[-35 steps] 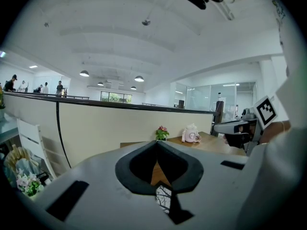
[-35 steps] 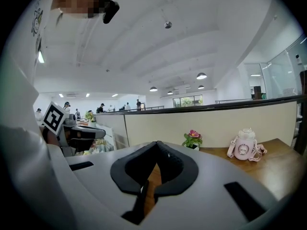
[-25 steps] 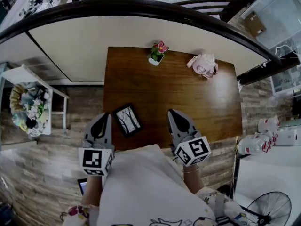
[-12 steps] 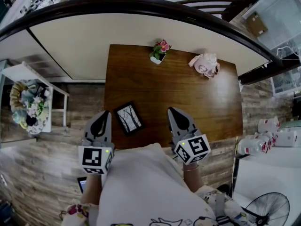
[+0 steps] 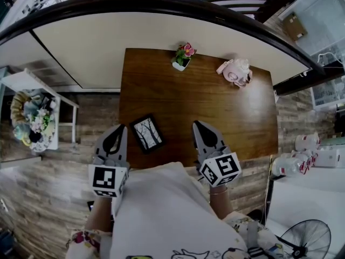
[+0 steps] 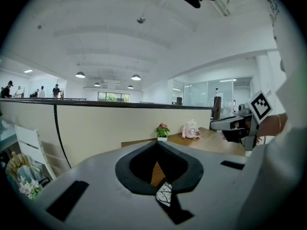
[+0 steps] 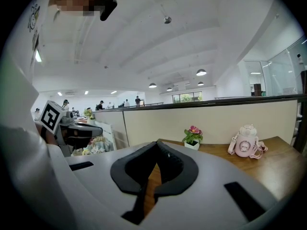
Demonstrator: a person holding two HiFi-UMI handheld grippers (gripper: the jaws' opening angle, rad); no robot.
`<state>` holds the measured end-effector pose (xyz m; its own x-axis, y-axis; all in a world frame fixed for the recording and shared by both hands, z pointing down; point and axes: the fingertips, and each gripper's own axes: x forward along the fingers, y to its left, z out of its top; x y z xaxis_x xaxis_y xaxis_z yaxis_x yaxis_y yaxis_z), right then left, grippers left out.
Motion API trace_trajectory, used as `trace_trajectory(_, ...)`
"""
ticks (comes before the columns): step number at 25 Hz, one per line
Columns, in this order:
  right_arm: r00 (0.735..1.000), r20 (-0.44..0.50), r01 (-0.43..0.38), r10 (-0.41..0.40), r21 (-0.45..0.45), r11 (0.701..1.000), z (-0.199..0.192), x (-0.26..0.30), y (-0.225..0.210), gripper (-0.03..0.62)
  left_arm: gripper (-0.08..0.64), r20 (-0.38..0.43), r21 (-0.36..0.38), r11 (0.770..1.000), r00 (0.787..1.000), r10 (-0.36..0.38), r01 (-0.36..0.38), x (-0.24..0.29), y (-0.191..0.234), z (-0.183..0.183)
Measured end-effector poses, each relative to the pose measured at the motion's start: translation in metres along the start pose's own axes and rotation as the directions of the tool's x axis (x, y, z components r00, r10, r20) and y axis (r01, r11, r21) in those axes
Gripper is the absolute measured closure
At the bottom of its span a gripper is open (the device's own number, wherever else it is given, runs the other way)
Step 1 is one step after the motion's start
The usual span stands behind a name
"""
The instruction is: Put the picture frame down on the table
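A black picture frame (image 5: 147, 133) with a tree drawing lies flat on the brown table (image 5: 215, 107), near its front left edge. My left gripper (image 5: 119, 127) hovers just left of the frame, beyond the table's left edge, shut and empty. In the left gripper view a strip of the frame (image 6: 164, 193) shows through the gap below the closed tips of the left gripper (image 6: 157, 143). My right gripper (image 5: 197, 124) sits over the table's front edge to the right of the frame, apart from it. It is shut and empty, and its tips meet in the right gripper (image 7: 157, 142) view.
A small potted flower (image 5: 182, 55) and a pink bottle (image 5: 235, 73) stand at the table's far edge against a low partition. A white shelf with soft items (image 5: 32, 117) is on the left. White bottles (image 5: 302, 155) and a fan (image 5: 307, 239) are on the right.
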<state>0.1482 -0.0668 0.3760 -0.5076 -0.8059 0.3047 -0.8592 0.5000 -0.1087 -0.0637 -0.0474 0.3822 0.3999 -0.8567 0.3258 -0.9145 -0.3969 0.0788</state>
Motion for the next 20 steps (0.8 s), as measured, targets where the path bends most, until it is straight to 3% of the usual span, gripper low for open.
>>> trace_trajectory(20, 1.000, -0.015, 0.016, -0.016, 0.003, 1.000, -0.0073, -0.0035, -0.0030, 0.592, 0.557, 0.008, -0.007, 1.000, 1.000, -0.013, 0.013, 0.0039, 0.0009, 0.0005)
